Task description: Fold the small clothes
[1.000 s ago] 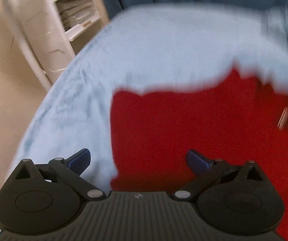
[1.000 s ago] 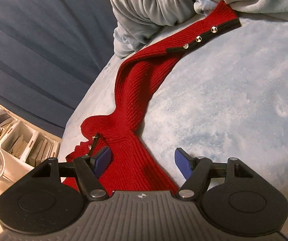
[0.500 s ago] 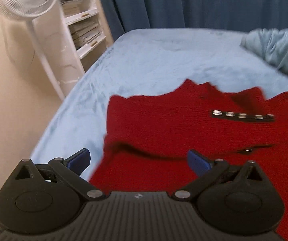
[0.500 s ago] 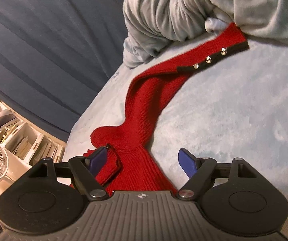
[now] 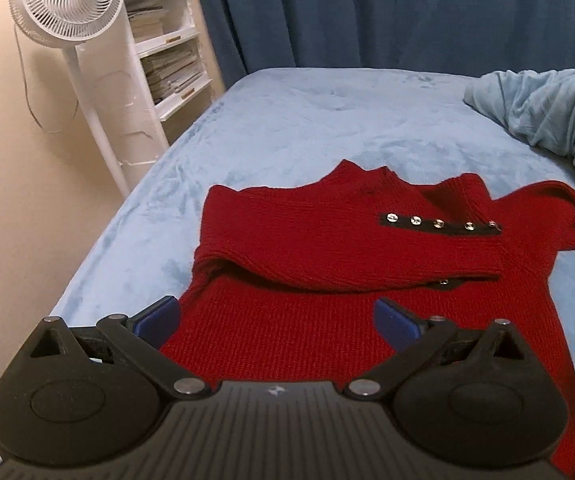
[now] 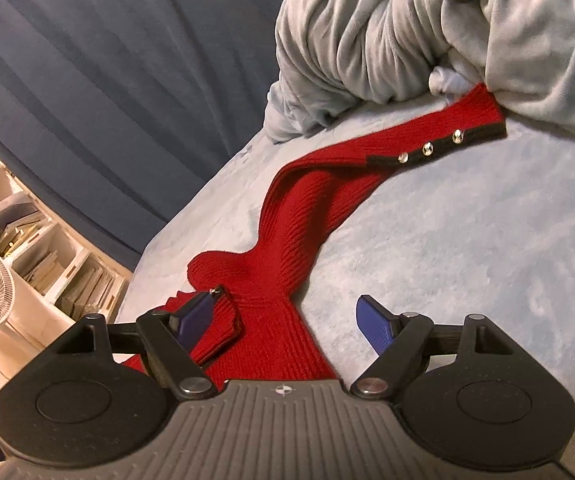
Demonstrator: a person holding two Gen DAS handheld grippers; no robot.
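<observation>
A red knit sweater (image 5: pixel 327 264) lies on the bed (image 5: pixel 327 120), which is covered in pale blue plush, and the fold looks partly done. In the left wrist view one sleeve (image 5: pixel 347 248) is already laid across the chest, its black cuff strip with silver studs (image 5: pixel 439 225) pointing toward 3 o'clock. The other sleeve (image 6: pixel 319 196) is not yet folded: in the right wrist view it runs out from the body toward 1 o'clock, its studded cuff (image 6: pixel 435 146) touching the heap of grey-blue blanket (image 6: pixel 407 40). The left hand-held gripper (image 5: pixel 277 320) hangs over the lower body of the sweater with its blue pads wide apart and nothing between them. The right hand-held gripper (image 6: pixel 287 320) is likewise spread and empty above the shoulder area, one pad just beside the cuff end of the folded sleeve. What seems left is to bring the outstretched sleeve in across the chest, then double the body from hem to collar. A white standing fan (image 5: pixel 67 0) and shelves (image 5: pixel 167 48) stand off the bed at 10 o'clock, before a dark blue curtain (image 5: pixel 387 12).
</observation>
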